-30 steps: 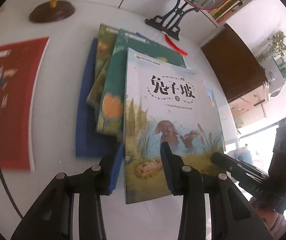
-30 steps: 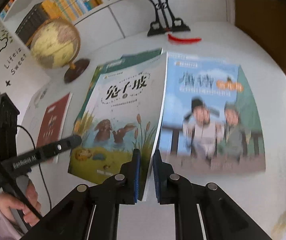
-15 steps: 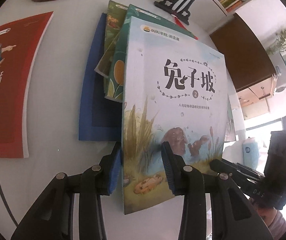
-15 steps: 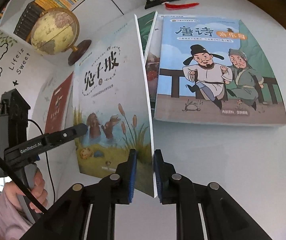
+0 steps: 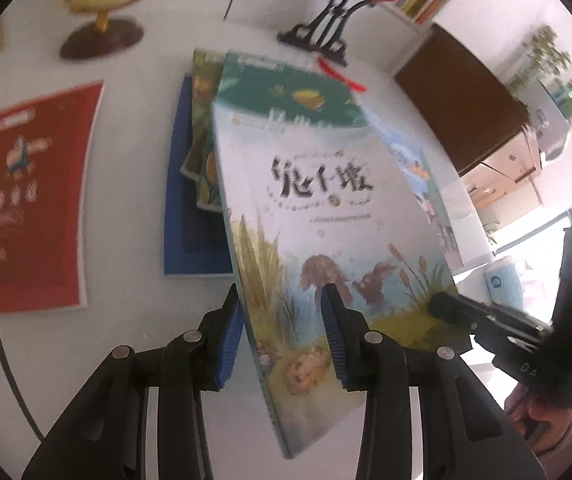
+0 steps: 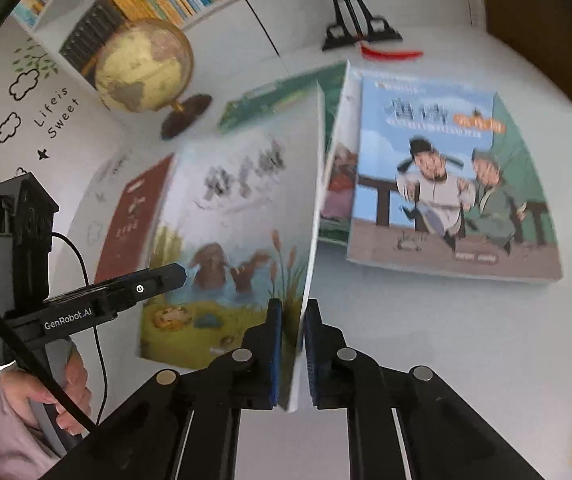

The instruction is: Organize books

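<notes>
The step in hand is carrying one book off the spread: the pale paperback with rabbits among reeds on its cover (image 5: pixel 325 240) hangs tilted above the white worktop (image 6: pixel 425 340). The right tool (image 6: pixel 291 344) is clamped on its lower edge, its jaws having just closed further on that edge. The left tool (image 5: pixel 282 332) stands narrow, straddling the book's spine side; whether its pads press I cannot tell. Next, I judge, the book must be squared over the fanned stack of green and blue books (image 5: pixel 202 184) and lowered flat. Against a second ago, the cover sits more steeply tilted, and both views are blurred.
</notes>
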`<state>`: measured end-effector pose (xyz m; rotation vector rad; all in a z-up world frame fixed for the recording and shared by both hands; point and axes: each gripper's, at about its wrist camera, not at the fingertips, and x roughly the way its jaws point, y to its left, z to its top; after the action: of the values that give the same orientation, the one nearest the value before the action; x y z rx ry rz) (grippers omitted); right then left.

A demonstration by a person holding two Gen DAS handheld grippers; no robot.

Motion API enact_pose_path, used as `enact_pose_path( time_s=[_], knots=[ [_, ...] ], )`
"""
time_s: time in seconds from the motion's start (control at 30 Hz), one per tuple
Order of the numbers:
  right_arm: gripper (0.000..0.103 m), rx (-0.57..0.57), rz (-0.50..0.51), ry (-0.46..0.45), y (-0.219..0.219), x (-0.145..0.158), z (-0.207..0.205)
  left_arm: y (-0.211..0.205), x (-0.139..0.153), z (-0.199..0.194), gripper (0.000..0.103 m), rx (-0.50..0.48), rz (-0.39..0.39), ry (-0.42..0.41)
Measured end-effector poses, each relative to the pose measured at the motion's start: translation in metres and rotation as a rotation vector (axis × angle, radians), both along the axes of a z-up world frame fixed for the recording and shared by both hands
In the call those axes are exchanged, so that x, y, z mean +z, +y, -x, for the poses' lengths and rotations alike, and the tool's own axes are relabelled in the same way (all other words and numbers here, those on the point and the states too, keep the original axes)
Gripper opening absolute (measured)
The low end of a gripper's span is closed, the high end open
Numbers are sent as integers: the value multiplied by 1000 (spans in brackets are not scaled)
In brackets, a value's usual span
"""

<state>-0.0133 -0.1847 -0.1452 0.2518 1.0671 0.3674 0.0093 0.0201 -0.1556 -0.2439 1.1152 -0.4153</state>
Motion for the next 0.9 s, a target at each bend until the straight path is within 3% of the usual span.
enact_pose_path(
  time_s=[0.13,0.37,0.53,0.9],
  knots=[
    [10,61,70,-80,17,25,12,-6,18,3,34,-38,-78,-79],
    [10,126,101,-153,37,50,7,22,41,5,34,16,-36,-123],
    [10,158,85,-200,60,67,-4,56,62,-1,34,107,-29,-173],
    [10,232,22,-244,165,66,-42,159,62,-20,34,305,-57,-197]
  ],
)
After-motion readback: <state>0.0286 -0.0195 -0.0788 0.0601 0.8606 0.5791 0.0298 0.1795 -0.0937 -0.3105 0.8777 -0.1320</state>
